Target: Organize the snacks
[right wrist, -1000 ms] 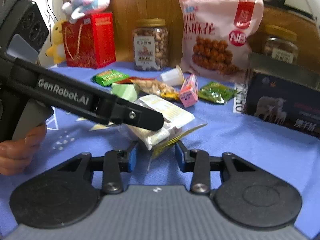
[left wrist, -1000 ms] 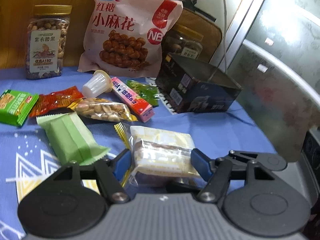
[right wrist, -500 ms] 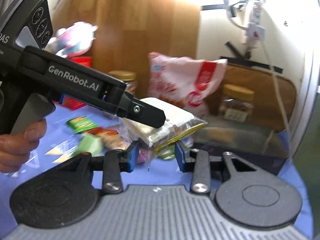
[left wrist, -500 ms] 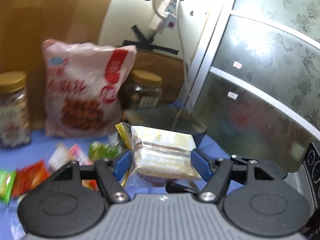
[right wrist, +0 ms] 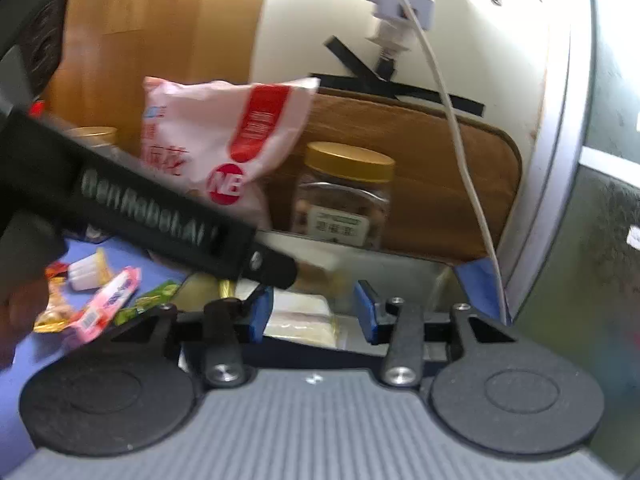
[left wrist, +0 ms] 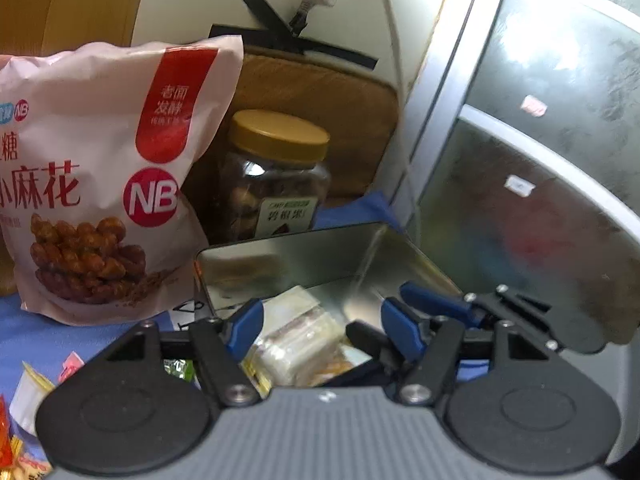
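Both grippers, left (left wrist: 320, 324) and right (right wrist: 314, 306), half open | wrapped cake (left wrist: 296, 332) loose between my jaws, pads clear | right jaws just widened | risk: snags tin (left wrist: 288, 256) rim, tips out.

— What sits between the right gripper (right wrist: 314, 314) fingers?
— A clear-wrapped pale snack pack (right wrist: 302, 318), lying inside the metal tin (right wrist: 400, 268); the jaws have just been opening, pads apart from it.
— And the left gripper (right wrist: 276, 268)?
— It reaches across from the left; behind stand a pink bag (right wrist: 224, 144) and a gold-lidded jar (right wrist: 344, 196).
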The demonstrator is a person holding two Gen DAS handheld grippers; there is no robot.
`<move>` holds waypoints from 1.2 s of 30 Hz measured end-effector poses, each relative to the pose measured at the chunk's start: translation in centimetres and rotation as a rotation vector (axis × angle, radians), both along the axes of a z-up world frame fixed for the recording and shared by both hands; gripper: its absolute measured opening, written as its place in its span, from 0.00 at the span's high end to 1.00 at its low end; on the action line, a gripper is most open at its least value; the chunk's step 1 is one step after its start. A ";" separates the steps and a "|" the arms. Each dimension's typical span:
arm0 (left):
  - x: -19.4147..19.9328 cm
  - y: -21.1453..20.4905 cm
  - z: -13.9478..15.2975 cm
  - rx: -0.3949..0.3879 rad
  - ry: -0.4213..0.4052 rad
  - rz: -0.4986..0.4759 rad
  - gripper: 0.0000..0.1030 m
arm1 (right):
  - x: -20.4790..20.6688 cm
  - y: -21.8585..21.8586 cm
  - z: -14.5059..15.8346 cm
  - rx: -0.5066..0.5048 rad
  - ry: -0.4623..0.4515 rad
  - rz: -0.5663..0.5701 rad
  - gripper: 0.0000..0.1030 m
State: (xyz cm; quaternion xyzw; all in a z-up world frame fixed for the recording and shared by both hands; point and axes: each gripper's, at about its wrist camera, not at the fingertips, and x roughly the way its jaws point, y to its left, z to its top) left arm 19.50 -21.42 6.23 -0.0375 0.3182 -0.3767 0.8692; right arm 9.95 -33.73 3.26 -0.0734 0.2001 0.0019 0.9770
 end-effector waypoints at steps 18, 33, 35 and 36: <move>-9.3 30.7 -2.5 0.014 -0.150 0.545 0.28 | -0.2 12.0 1.9 0.338 0.214 0.388 0.50; -7.5 38.8 -6.0 -0.230 0.063 0.610 0.27 | 9.6 32.7 -4.8 -0.178 0.355 0.659 0.12; -7.5 38.3 -6.1 -0.225 0.071 0.603 0.27 | 10.5 32.9 -5.7 -0.167 0.362 0.650 0.08; -7.4 38.3 -6.2 -0.231 0.076 0.600 0.27 | 10.9 32.7 -5.9 -0.143 0.377 0.641 0.10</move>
